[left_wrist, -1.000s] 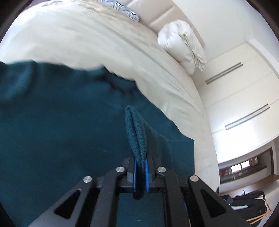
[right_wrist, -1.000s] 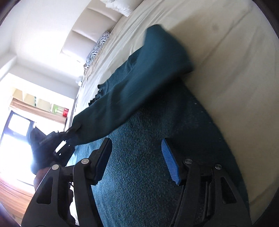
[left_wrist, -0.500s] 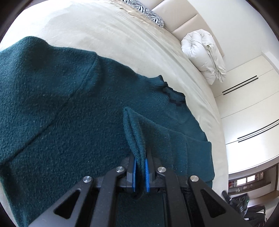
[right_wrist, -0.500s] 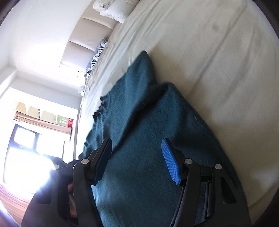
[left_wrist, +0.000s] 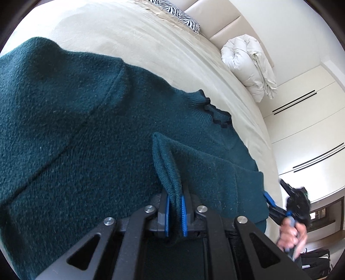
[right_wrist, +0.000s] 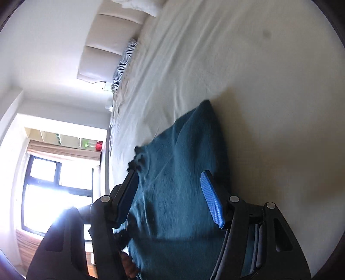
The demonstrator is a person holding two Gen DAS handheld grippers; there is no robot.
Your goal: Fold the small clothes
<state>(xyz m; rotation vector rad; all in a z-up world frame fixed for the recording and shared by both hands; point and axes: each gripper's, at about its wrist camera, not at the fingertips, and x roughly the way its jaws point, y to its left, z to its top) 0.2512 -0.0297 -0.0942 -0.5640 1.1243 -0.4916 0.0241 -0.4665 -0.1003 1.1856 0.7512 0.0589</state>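
Jaws of the left gripper (left_wrist: 174, 212) pinch a sweater (left_wrist: 86, 133) edge between them.

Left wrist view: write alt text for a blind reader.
The left tongs are shut on a ribbed edge of a dark teal sweater spread on a cream bed. A zebra-print pillow and rolled white duvet lie near the headboard.

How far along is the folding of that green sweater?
Early to midway. One sleeve already lies across the teal sweater on the bed. The left gripper is shut on a ribbed edge; the right gripper hangs open above the sweater. The remaining folds aren't done.
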